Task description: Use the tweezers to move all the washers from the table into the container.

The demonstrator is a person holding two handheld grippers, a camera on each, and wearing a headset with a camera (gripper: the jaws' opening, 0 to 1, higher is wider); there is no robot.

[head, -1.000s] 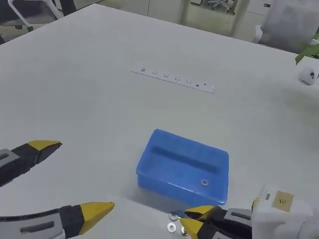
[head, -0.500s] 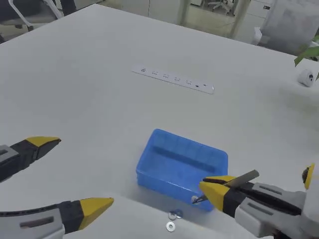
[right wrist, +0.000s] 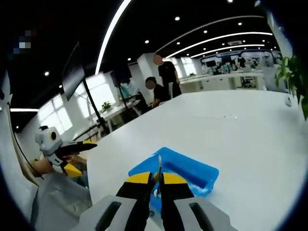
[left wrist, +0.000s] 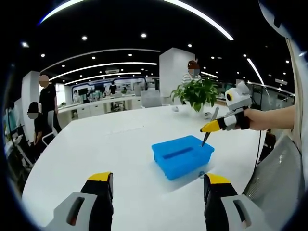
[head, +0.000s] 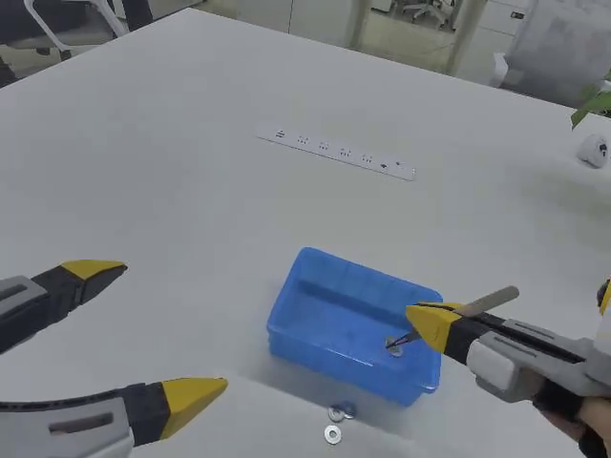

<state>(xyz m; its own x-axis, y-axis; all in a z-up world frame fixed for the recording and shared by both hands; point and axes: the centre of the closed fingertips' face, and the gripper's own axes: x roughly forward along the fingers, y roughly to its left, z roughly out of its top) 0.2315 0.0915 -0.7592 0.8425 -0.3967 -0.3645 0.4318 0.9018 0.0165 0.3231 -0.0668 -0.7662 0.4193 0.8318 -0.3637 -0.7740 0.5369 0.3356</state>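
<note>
Tweezers (head: 493,301) over container (head: 315,347), perhaps with washer (head: 392,348)

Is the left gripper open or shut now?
Open. The left gripper has its two yellow-tipped jaws far apart in the head view, with nothing held between them.

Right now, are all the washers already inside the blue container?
No, two washers lie on the white table just in front of the blue container.

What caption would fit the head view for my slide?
Right gripper holds tweezers tip-down over the blue container; washers lie on the table beside it; left gripper open.
</note>
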